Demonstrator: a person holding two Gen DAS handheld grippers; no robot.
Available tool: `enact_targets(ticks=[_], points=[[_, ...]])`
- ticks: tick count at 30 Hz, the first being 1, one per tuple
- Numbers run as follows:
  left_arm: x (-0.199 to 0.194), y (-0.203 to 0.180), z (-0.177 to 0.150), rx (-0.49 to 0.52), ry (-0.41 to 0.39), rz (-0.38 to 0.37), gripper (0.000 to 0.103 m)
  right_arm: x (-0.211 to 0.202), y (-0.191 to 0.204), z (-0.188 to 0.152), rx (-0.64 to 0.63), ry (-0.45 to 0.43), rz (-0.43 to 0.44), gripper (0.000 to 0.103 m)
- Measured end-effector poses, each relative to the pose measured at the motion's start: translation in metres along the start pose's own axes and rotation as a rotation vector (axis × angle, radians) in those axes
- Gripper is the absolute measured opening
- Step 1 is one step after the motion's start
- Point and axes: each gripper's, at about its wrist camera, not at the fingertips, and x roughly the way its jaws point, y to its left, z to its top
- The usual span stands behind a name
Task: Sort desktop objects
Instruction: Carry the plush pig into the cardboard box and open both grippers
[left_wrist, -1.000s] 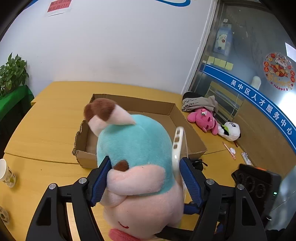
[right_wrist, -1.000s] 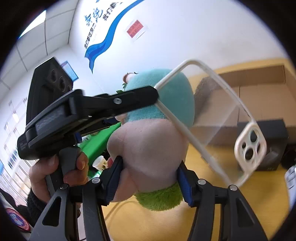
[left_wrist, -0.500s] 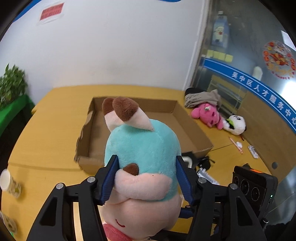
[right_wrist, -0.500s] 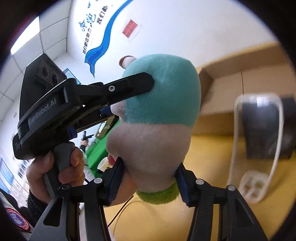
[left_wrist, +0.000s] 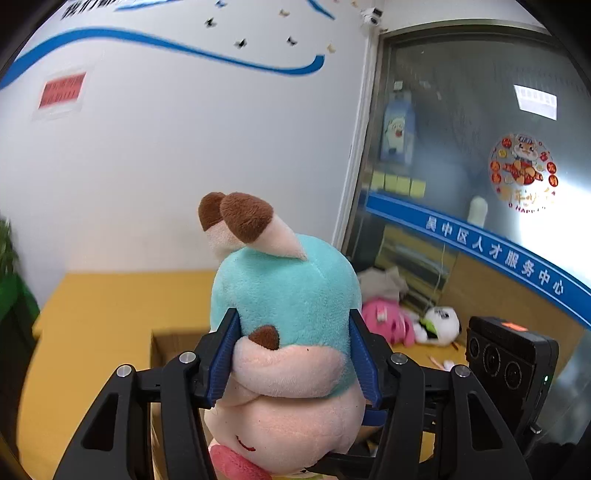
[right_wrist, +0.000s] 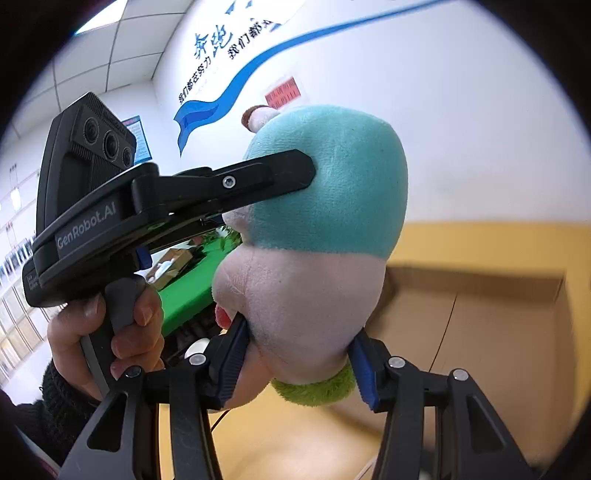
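Both claws clamp one plush toy (left_wrist: 291, 314), left claw (left_wrist: 293, 354) closing tighter, right claw (right_wrist: 299, 365) low, toy aloft above desk (left_wrist: 96, 310); next: carry to cardboard box (right_wrist: 480, 314) at 4 o'clock, release.

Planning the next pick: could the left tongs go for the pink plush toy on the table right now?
Probably not yet. The left tongs are closing on the teal plush toy, which the right tongs also grip. The pink plush toy lies uncovered beyond.
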Motion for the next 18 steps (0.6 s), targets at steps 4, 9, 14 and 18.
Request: enact_targets(ticks=[4, 9, 14, 18], points=[[0.024, 0.018, 0.056, 0.020, -0.033, 0.011, 0.059, 0.013, -0.013, 0.064, -0.047, 0.006, 0.000, 0.050], [0.065, 0.059, 0.090, -0.021, -0.026, 0.024, 0.059, 0.045, -0.032, 0.118, -0.089, 0.039, -0.048, 0.049], [0.120, 0.105, 0.083, -0.062, 0.063, 0.086, 0.059, 0.103, -0.073, 0.125, -0.016, 0.131, -0.008, 0.049], [0.171, 0.150, 0.049, -0.149, 0.180, 0.087, 0.059, 0.152, -0.107, 0.104, 0.066, 0.219, 0.019, 0.049]])
